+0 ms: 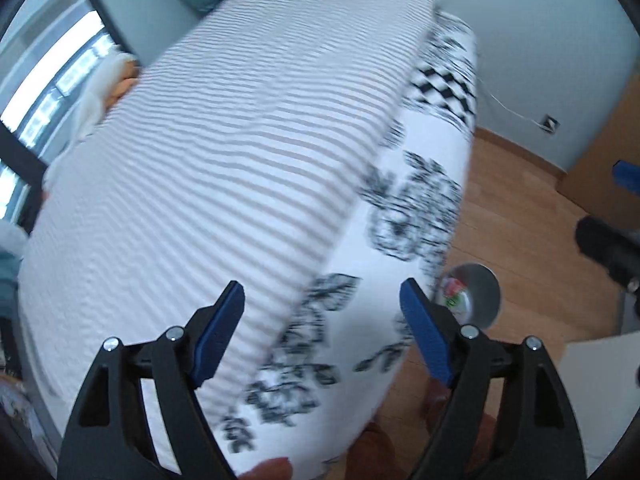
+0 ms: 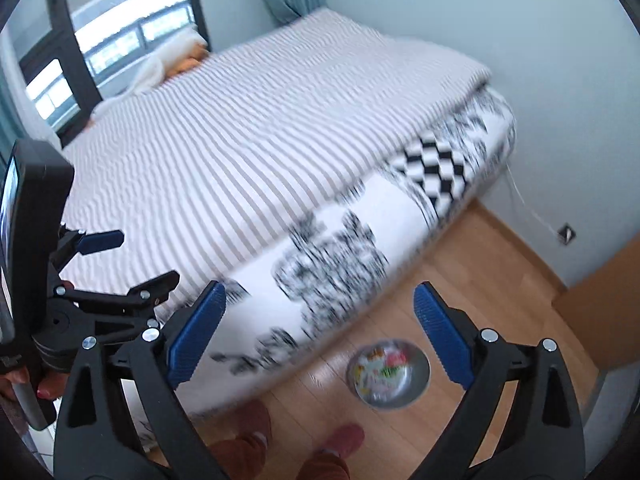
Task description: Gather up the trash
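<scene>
I am holding my right gripper wide apart with nothing between the jaws, and my left gripper is gaping empty too. The metal bowl is sitting on the wooden floor just beside the bed, at about five o'clock from my right claw's middle and well below it. The crumpled wrappers are lying inside it. I am judging them light, soft and crinkly, so pinching a raised fold should do; the bowl looks stiff and slippery, best taken by its rim.
</scene>
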